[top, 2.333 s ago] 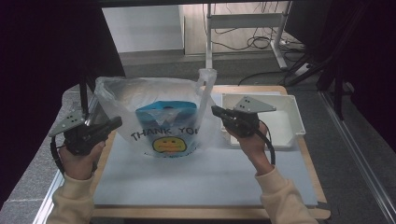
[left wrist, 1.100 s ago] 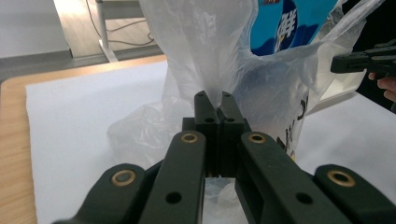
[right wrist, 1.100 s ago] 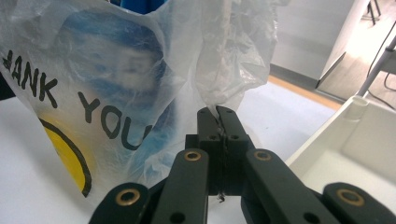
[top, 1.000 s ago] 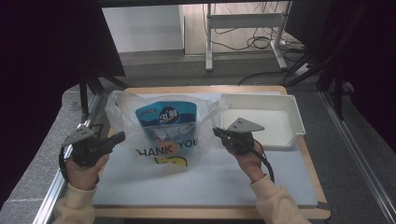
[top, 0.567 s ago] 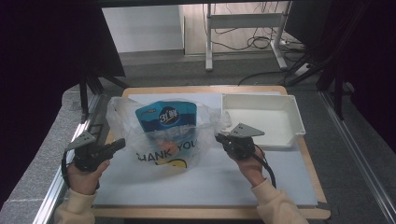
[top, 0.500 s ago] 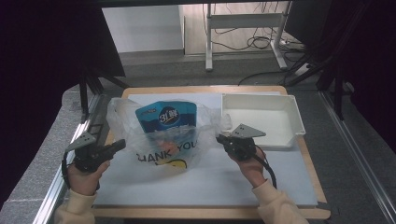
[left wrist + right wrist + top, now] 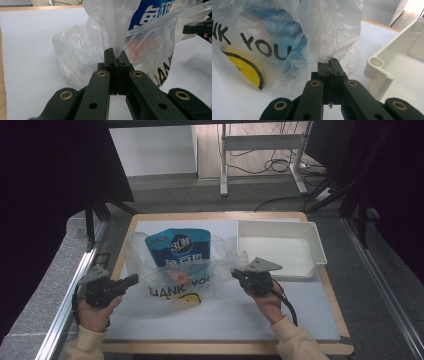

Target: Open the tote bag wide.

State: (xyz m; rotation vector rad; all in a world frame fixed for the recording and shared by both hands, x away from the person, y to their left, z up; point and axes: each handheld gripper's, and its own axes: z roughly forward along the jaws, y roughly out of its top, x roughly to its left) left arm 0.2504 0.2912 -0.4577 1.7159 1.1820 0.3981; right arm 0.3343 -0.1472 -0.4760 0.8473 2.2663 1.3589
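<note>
Bright table, dark surroundings, soft focus.

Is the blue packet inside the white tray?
No, the blue packet sticks out of the plastic bag, left of the tray.

Both grippers were black, two-jaw tools. Left gripper (image 7: 115, 53) had flat black linkage arms with brass-ringed pivot holes and small screw holes. Right gripper (image 7: 329, 62) had the same build. In the high view each carried a grey three-cornered plate on top; a black cable trailed from the right one. Cream-coloured sleeves (image 7: 295, 340) covered both forearms.
</note>
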